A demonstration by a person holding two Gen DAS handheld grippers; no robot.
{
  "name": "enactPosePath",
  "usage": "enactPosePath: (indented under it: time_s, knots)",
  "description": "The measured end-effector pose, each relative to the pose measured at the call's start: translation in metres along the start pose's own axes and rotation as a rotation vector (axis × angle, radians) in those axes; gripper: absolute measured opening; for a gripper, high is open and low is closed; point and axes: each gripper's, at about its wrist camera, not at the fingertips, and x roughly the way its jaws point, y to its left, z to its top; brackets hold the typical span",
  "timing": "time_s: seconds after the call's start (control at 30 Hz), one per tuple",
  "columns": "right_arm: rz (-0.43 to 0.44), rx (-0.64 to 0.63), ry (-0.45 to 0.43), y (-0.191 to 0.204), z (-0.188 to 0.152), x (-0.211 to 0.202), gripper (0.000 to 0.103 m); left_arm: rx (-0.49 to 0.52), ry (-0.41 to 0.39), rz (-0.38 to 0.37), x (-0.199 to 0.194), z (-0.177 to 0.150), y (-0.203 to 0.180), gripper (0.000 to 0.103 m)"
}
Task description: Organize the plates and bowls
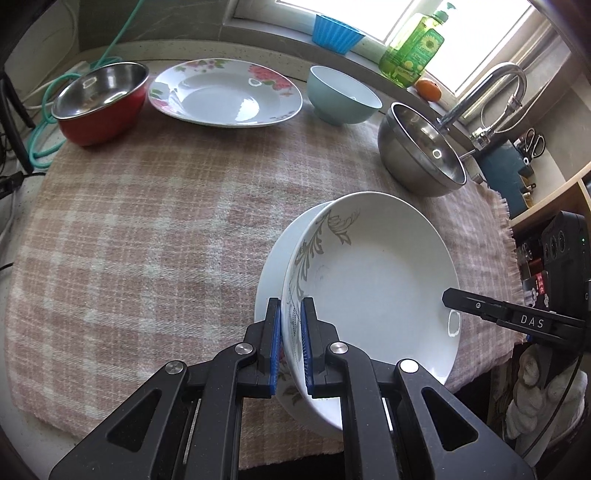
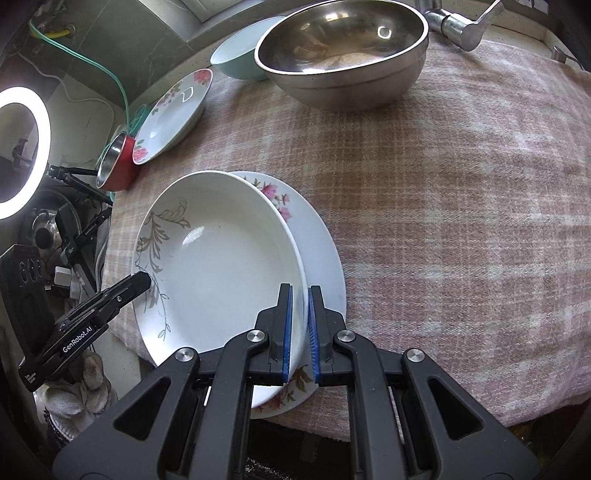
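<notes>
A white deep plate with a grey leaf pattern (image 1: 380,273) is held tilted just over a pink-flowered plate (image 2: 317,240) that lies on the checked cloth near the front edge. My left gripper (image 1: 290,347) is shut on the white plate's near rim. My right gripper (image 2: 300,332) is shut on the opposite rim of the same plate (image 2: 221,266). Each gripper shows in the other's view: the right one (image 1: 448,297), the left one (image 2: 146,280). A second flowered plate (image 1: 225,92), a red steel-lined bowl (image 1: 99,99), a pale blue bowl (image 1: 343,94) and a large steel bowl (image 1: 421,151) stand along the back.
The pink checked cloth (image 1: 166,221) covers the counter. A faucet (image 1: 491,88), a green soap bottle (image 1: 413,48), an orange (image 1: 428,89) and a blue cup (image 1: 336,33) sit on the back ledge. A ring light (image 2: 22,151) and gear stand beyond the counter's edge.
</notes>
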Motion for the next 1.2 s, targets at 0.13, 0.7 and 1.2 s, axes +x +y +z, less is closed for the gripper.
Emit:
enactPosePath:
  time_s: [0.13, 0.7, 1.2]
  knots:
    - [0.002, 0.003, 0.002, -0.003, -0.001, 0.000, 0.008, 0.017, 0.007, 0.014, 0.002, 0.001, -0.004, 0.008]
    - [-0.041, -0.052, 0.009, 0.007, -0.001, 0.003, 0.016, 0.039, 0.020, 0.045, 0.008, 0.001, -0.010, 0.008]
    - [-0.097, -0.098, -0.023, 0.014, 0.002, -0.009, 0.036, 0.034, 0.019, 0.030, 0.004, 0.003, -0.006, 0.009]
